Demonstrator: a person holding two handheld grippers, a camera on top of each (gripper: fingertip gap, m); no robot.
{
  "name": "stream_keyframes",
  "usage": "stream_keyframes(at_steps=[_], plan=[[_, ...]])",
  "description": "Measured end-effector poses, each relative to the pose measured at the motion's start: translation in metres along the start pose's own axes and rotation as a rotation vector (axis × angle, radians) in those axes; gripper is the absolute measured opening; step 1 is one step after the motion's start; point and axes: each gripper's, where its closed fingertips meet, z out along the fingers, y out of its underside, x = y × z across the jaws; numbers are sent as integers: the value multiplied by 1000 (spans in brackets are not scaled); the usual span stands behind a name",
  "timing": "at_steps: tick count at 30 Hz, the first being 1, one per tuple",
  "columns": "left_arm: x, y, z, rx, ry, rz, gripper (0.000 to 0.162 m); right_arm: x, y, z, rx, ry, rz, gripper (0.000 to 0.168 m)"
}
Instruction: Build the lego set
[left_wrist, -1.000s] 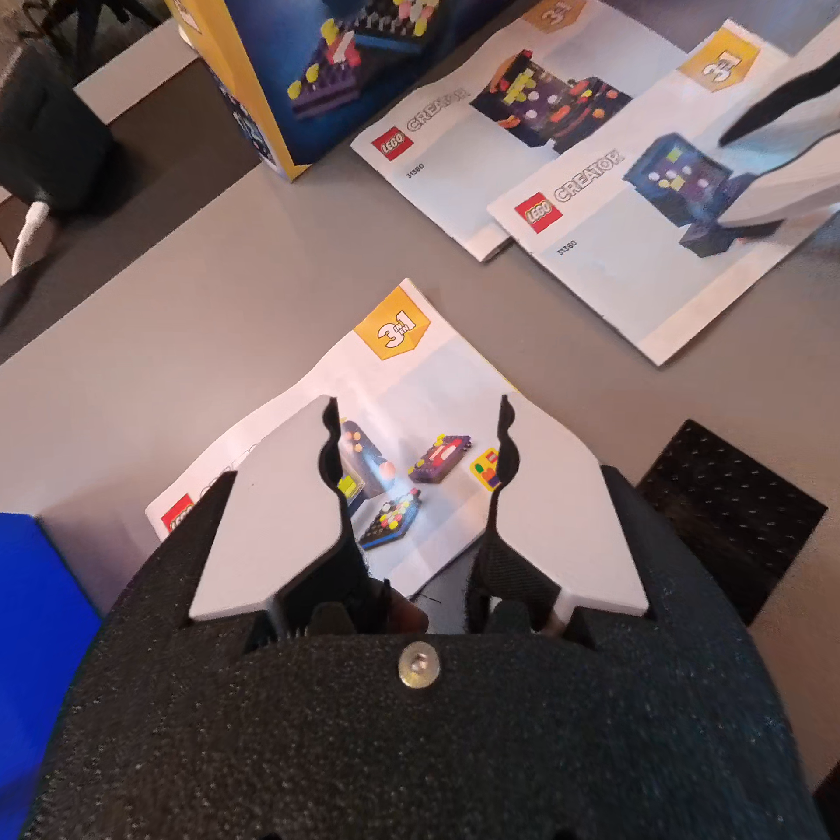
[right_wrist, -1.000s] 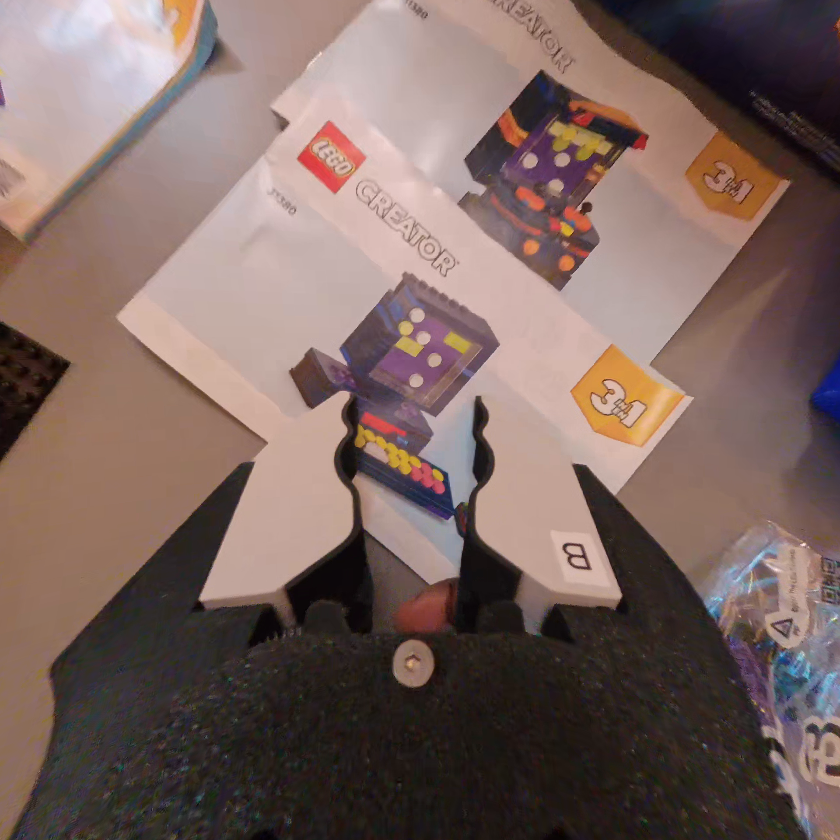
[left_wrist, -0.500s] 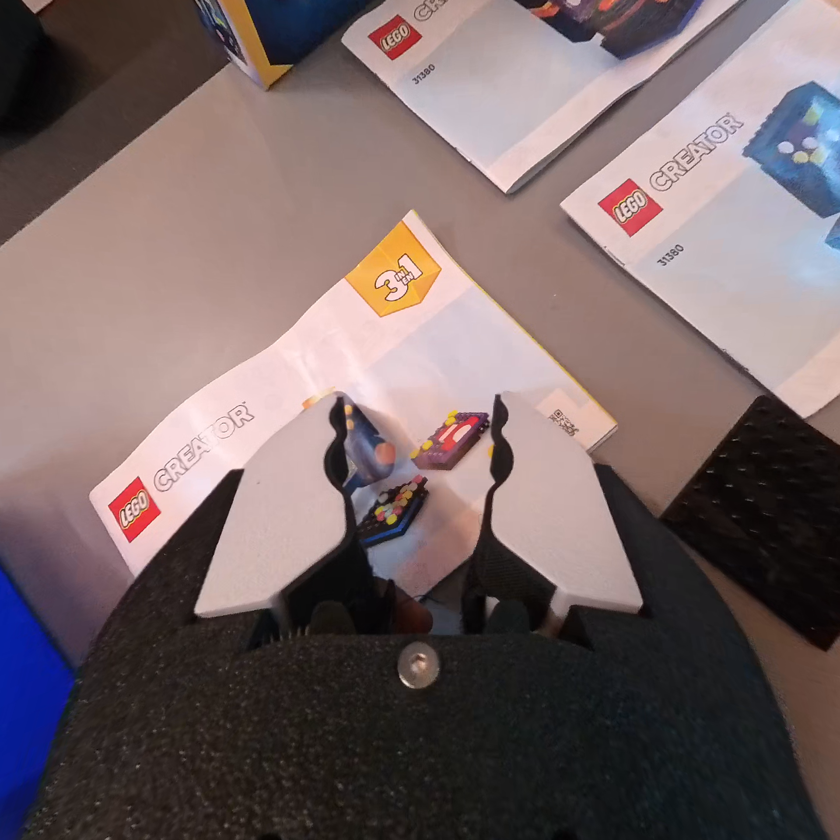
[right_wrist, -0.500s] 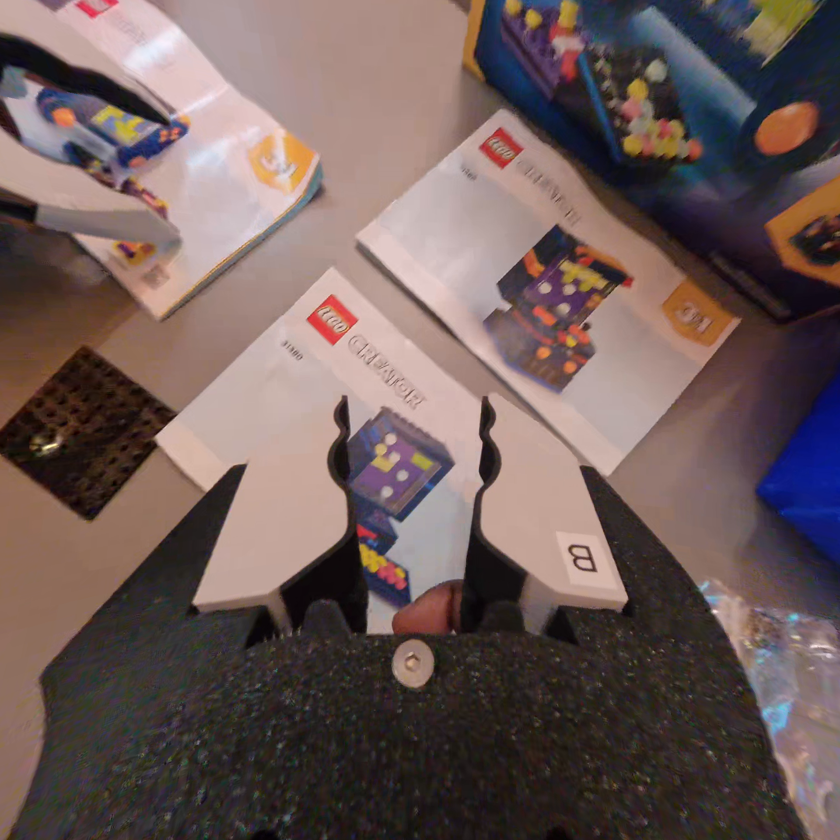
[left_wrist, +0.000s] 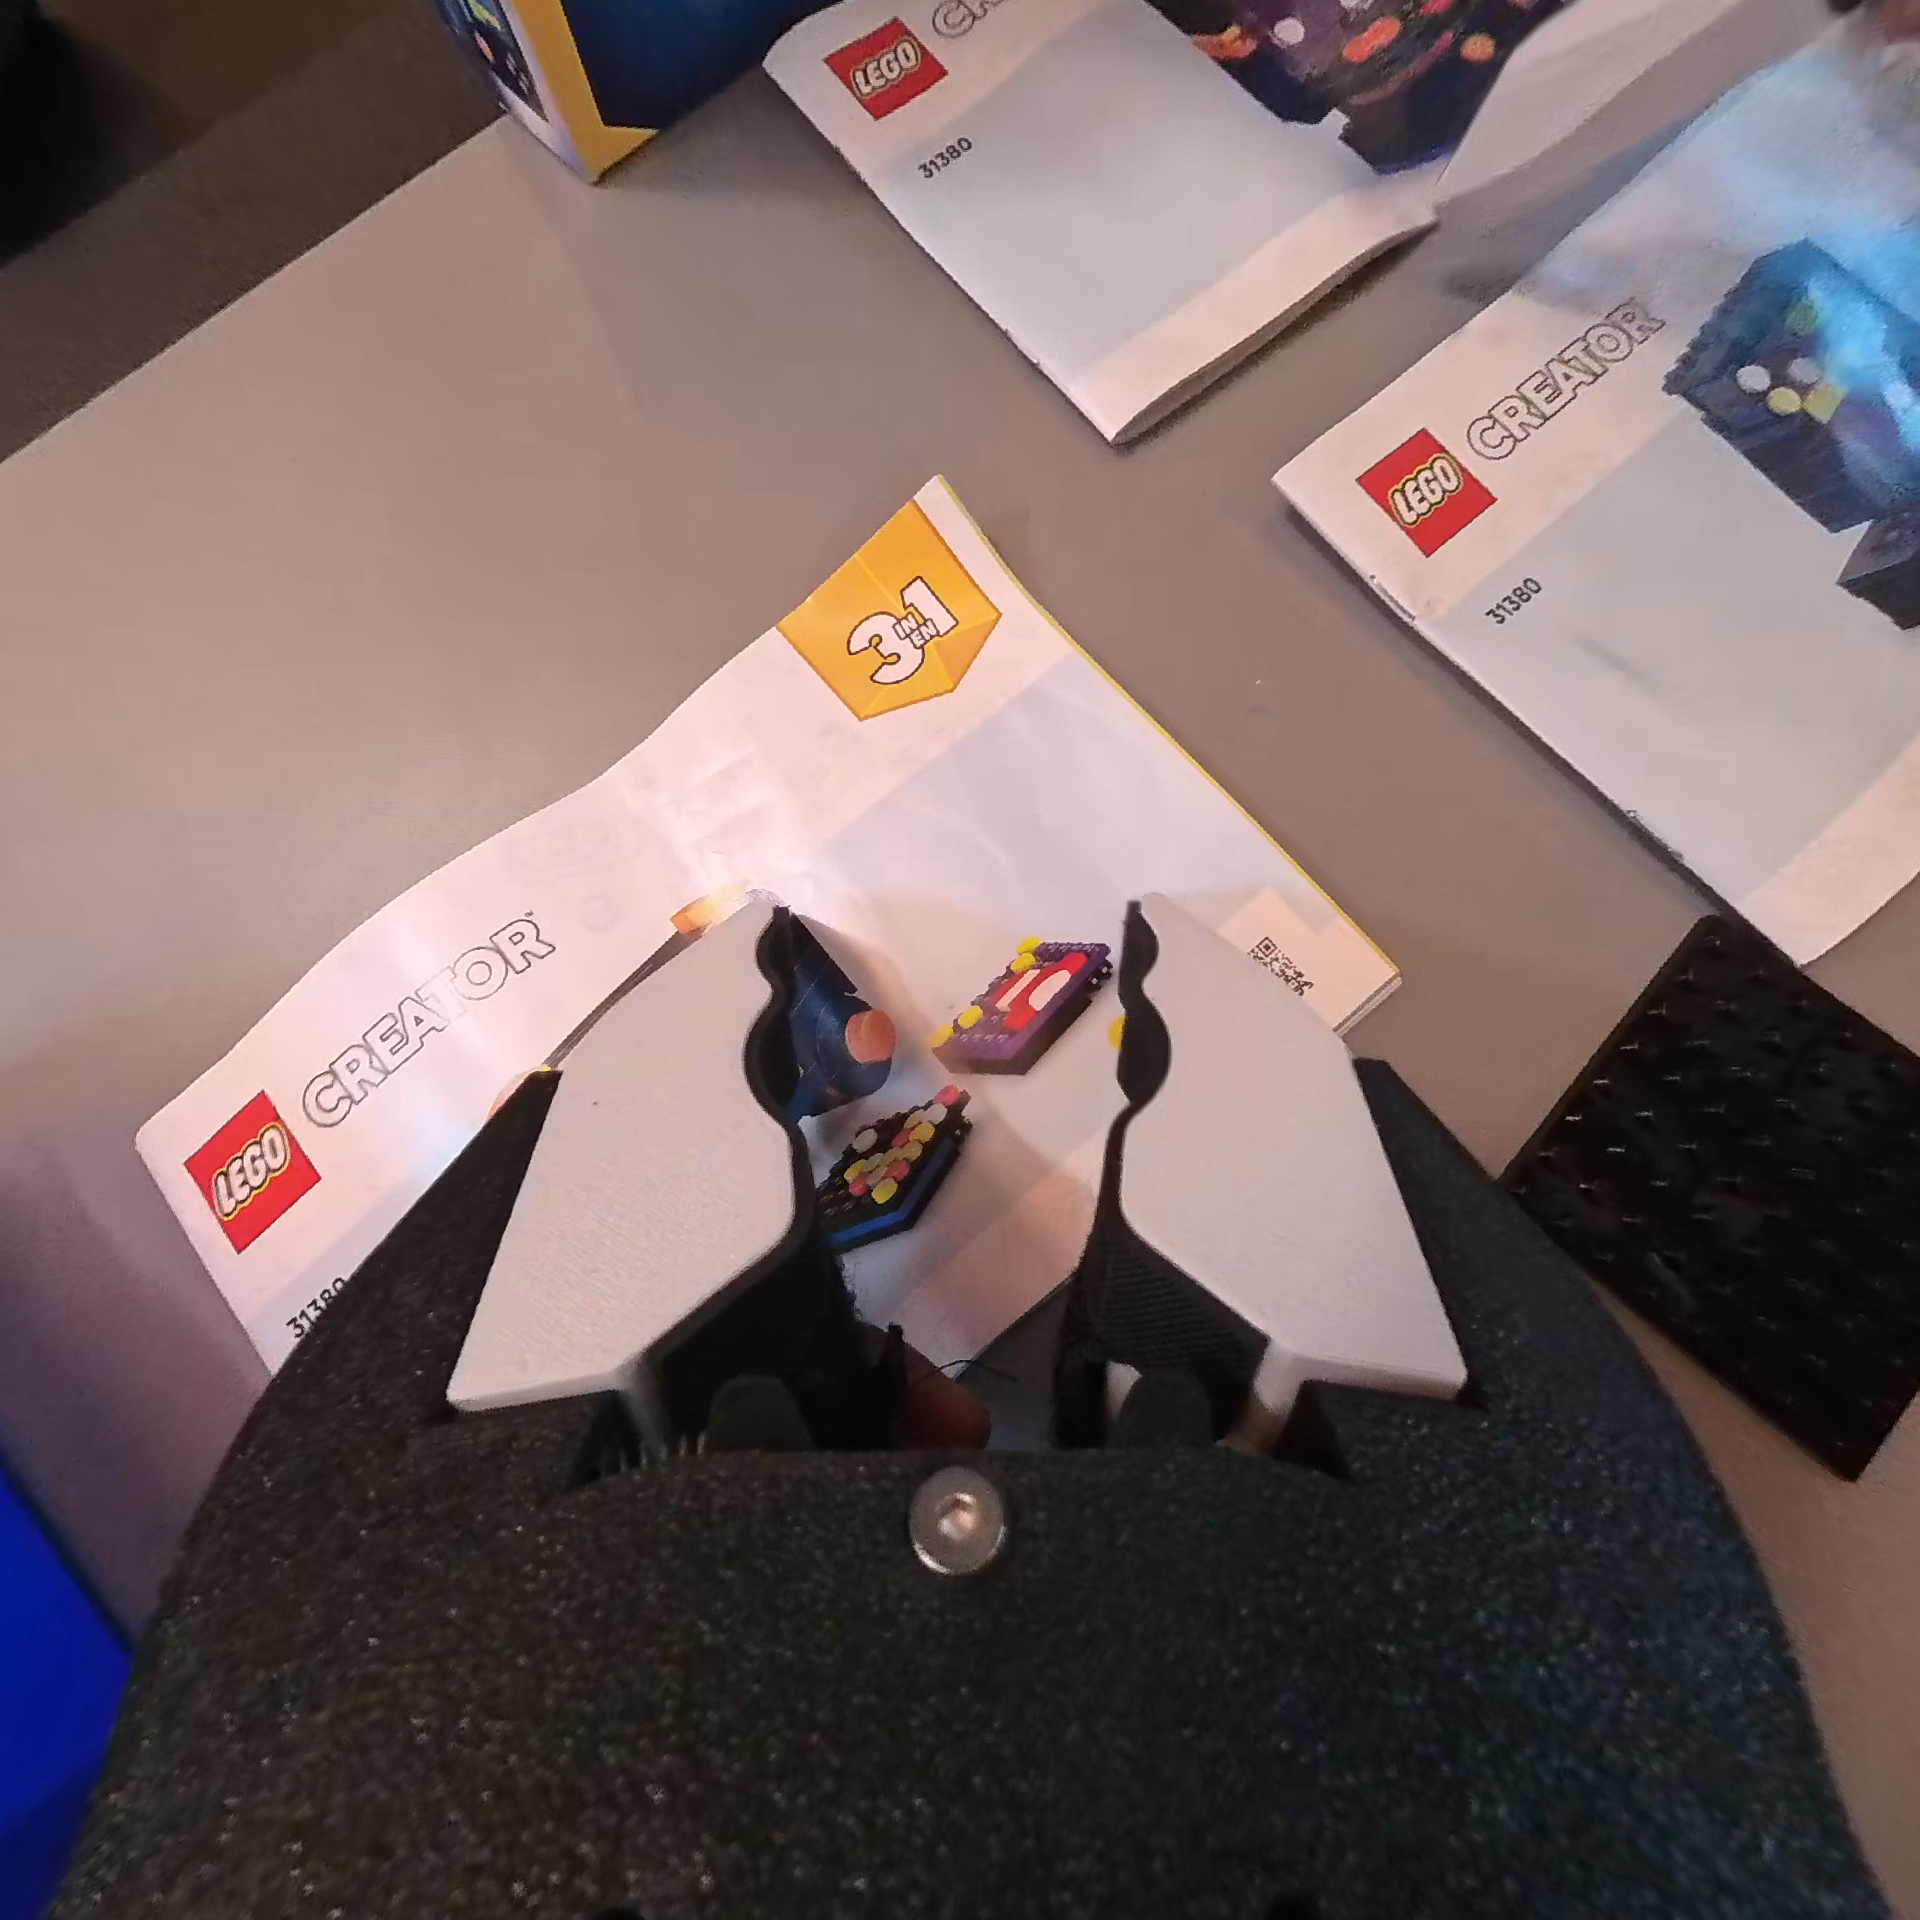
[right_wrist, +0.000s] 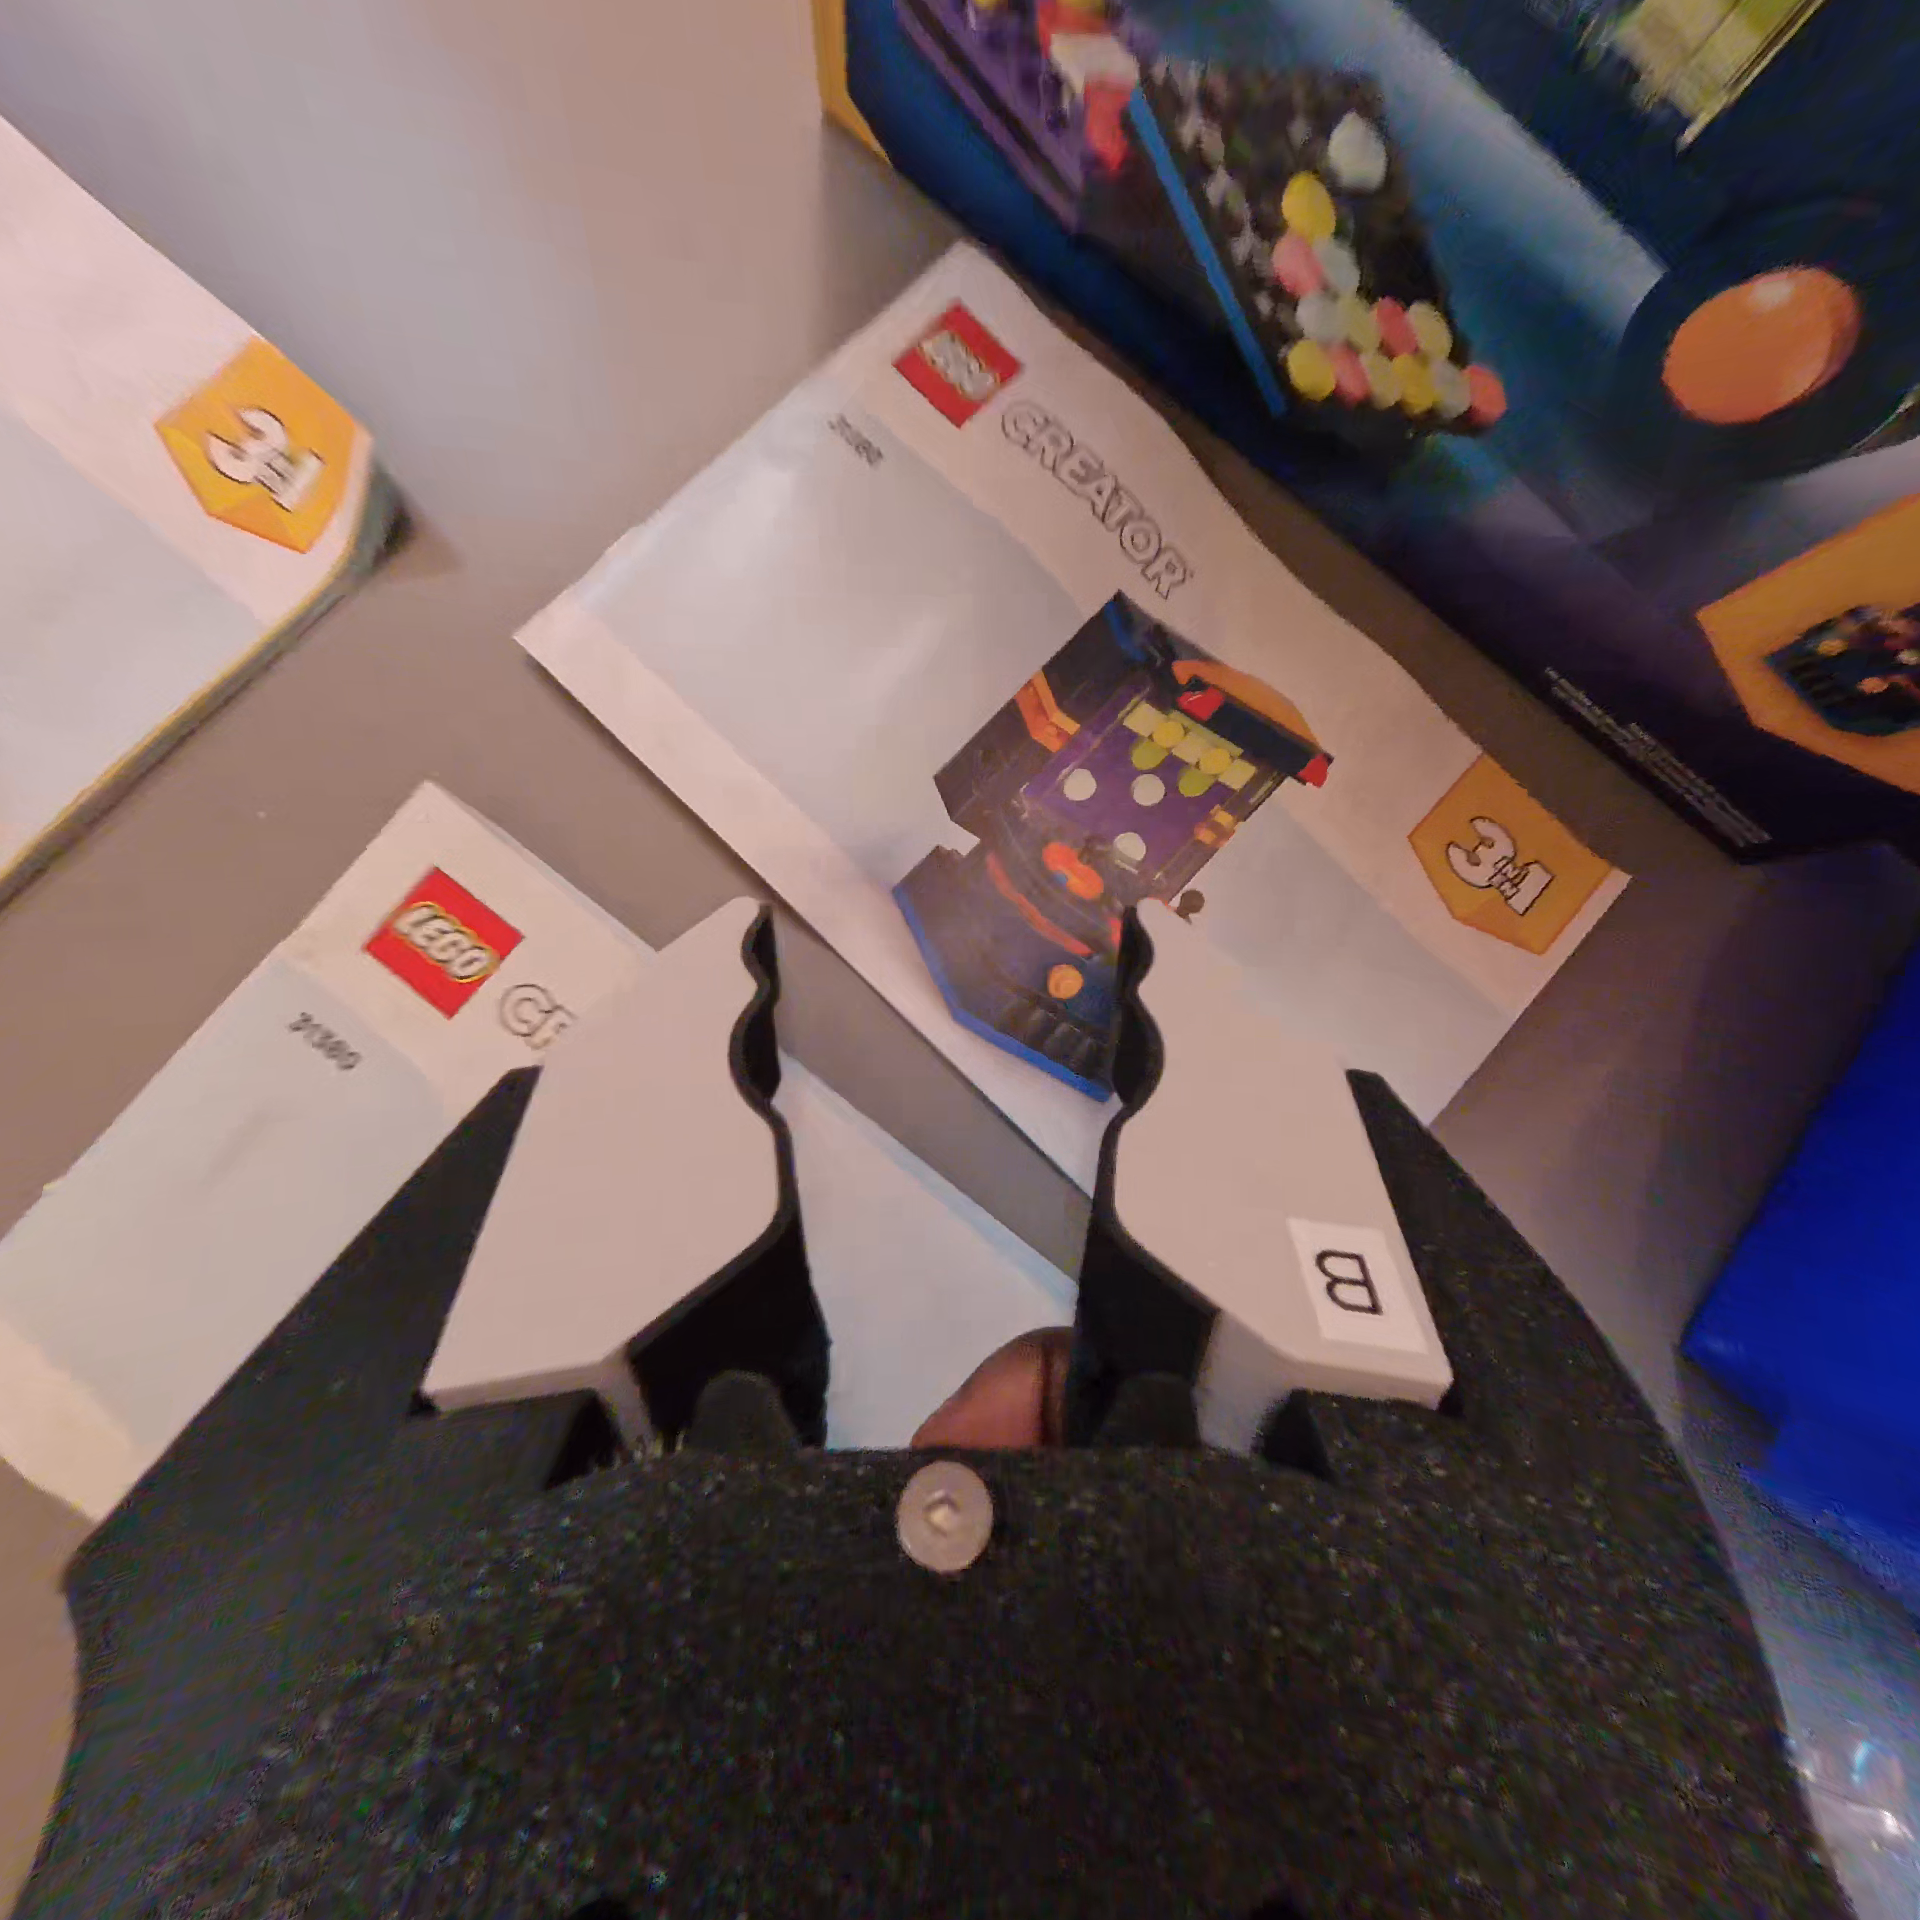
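Above booklets (left_wrist: 997, 831), both jaws open, empty

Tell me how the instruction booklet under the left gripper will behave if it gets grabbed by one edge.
The instruction booklet looks thin with a wavy cover, so it will likely flop and sag. Lying flat on the smooth grey table, it may slide before the open left gripper gets under an edge.

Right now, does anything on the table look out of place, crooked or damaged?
Nothing looks damaged or spilled. The three booklets lie flat but at different angles; the nearest booklet has a wavy, creased cover. The black baseplate lies askew beside it. No bricks are out yet.
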Motion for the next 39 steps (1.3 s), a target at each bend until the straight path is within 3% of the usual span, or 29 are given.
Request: stream_keyframes(at_steps=[4, 7, 12, 18, 24, 26, 28, 29, 32, 36, 39], plan=[[8, -9, -11, 54, 32, 19, 68, -29, -18, -62, 188, -155, -124, 75], [36, -30, -28, 139, 177, -41, 66, -52, 18, -89, 97, -293, -325, 94], [80, -32, -28, 63, 314, -48, 62, -51, 69, -95, 7, -316, -352, 91], [98, -24, -8, -8, 362, -39, 59, -48, 84, -98, 23, -316, -301, 70], [86, -30, -6, 10, 234, 38, 63, -41, 82, -104, 55, -296, -280, 76], [89, -33, -9, 31, 229, 57, 77, -35, 78, -109, 71, -263, -286, 89], [92, -43, -13, 92, 213, 118, 146, -39, 71, -118, 103, -277, -305, 138], [95, -49, -21, 141, 195, 191, 146, -43, 65, -124, 129, -290, -307, 148], [108, -61, -47, 264, 139, 377, 146, -56, 57, -138, 153, -329, -376, 148], [140, -36, -48, 126, 308, 416, 146, -73, 62, -135, 62, -399, -530, 148], [150, -32, -47, 100, 324, 469, 145, -75, 58, -128, 12, -403, -581, 147]])
